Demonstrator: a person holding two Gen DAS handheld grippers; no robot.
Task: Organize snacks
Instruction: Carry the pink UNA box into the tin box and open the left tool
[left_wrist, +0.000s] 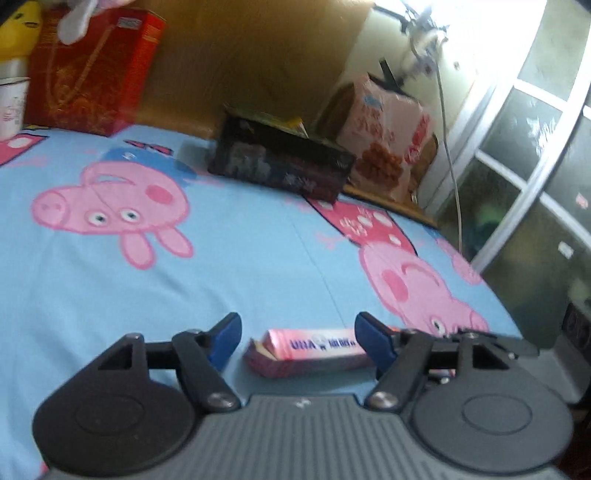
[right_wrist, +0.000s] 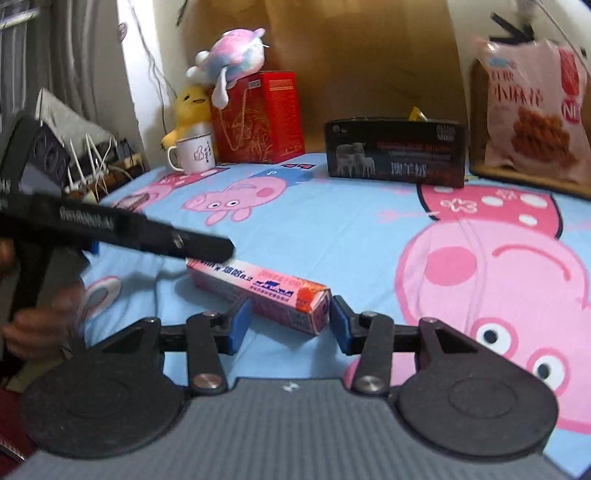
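Observation:
A long pink snack box (left_wrist: 314, 350) lies flat on the blue Peppa Pig sheet (left_wrist: 240, 266). My left gripper (left_wrist: 299, 339) is open, its blue pads on either side of the box's near part. In the right wrist view the same pink box (right_wrist: 266, 291) lies aslant, and my right gripper (right_wrist: 290, 323) is open with the box's near end between its pads, not clamped. The left gripper's black body (right_wrist: 122, 232) reaches over the box's far end. A black open box (right_wrist: 395, 151) stands at the back.
A red gift box (right_wrist: 262, 118) with plush toys (right_wrist: 229, 55) on it, a white mug (right_wrist: 194, 153) and a pink snack bag (right_wrist: 535, 118) line the back wall. The black box (left_wrist: 280, 162) and the window frame (left_wrist: 517, 177) at the right show in the left view.

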